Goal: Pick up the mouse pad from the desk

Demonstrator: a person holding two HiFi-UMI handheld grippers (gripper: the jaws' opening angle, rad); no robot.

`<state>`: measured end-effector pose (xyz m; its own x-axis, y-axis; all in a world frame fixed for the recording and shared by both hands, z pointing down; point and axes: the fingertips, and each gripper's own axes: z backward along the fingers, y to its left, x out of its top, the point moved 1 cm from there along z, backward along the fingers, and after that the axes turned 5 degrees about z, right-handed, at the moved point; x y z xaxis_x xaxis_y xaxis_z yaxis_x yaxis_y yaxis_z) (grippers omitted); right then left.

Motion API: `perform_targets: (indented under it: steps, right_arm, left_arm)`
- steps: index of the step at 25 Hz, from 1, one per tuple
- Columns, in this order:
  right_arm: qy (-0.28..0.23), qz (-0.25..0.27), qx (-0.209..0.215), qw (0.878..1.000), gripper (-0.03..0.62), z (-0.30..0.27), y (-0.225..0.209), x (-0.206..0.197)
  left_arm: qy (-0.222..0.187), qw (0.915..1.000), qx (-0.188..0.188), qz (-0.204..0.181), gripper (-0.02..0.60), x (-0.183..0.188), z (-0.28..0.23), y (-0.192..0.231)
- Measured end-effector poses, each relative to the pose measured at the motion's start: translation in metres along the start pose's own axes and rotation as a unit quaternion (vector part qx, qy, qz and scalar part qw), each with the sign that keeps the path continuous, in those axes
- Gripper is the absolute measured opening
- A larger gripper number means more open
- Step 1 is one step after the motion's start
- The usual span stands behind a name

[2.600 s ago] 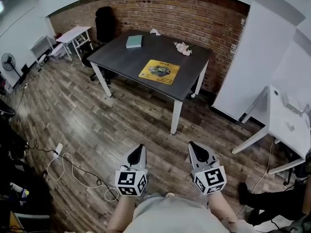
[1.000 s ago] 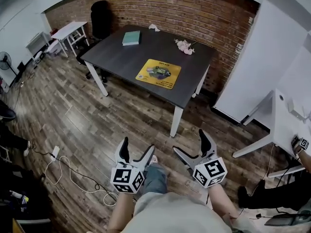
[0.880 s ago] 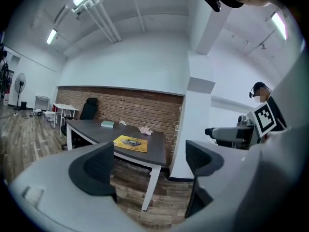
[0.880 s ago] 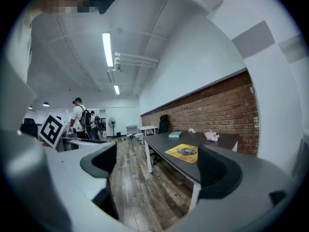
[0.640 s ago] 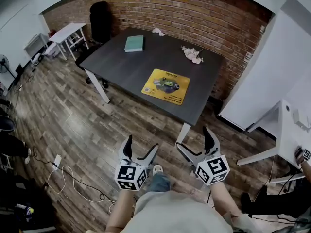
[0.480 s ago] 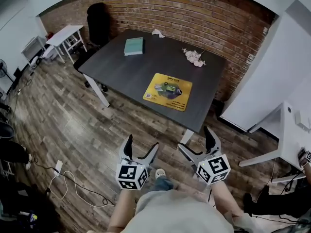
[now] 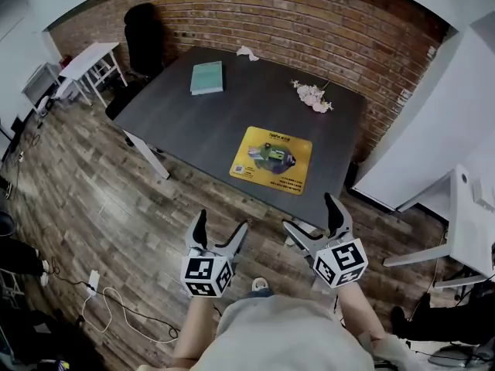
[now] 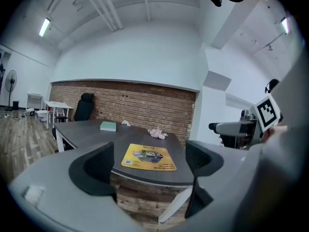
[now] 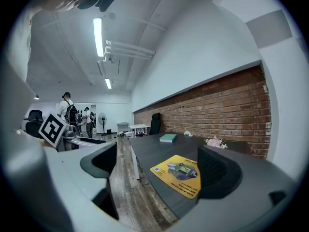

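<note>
Left gripper (image 8: 150, 166): jaws wide apart, nothing between. Through gap: dark desk (image 8: 87, 132), yellow mouse pad (image 8: 148, 157) flat near front edge. Teal book (image 8: 108, 125), pink flowers (image 8: 157, 133) farther back, well apart from pad. Brick wall (image 8: 140, 105) behind. Black chair (image 8: 84, 106) at desk's far left. Marker cube (image 8: 268, 111) at right edge.

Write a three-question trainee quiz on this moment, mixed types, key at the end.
1. Multiple choice: the yellow mouse pad lies on the dark desk A) near the edge facing the person, B) against the brick-wall edge, C) hanging off the desk.
2. True or false: the left hand-held gripper and the right hand-held gripper both have jaws apart, holding nothing.
3. Fill in: seen from the head view, the teal book lies on the desk's far ___ side.
Key: 1 A; 2 true; 3 left.
</note>
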<state>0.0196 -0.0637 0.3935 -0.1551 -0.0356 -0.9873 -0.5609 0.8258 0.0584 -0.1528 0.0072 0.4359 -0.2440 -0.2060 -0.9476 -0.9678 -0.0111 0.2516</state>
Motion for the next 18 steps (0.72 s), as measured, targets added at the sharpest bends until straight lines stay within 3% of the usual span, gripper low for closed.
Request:
perform_targets:
  steps: [18]
  right_arm:
    - [-0.001,0.004,-0.034,0.999,0.492,-0.081,-0.068,-0.005]
  left_arm:
    - [0.008,0.9999,0.002,-0.011,0.448,0.024,-0.103,0.051]
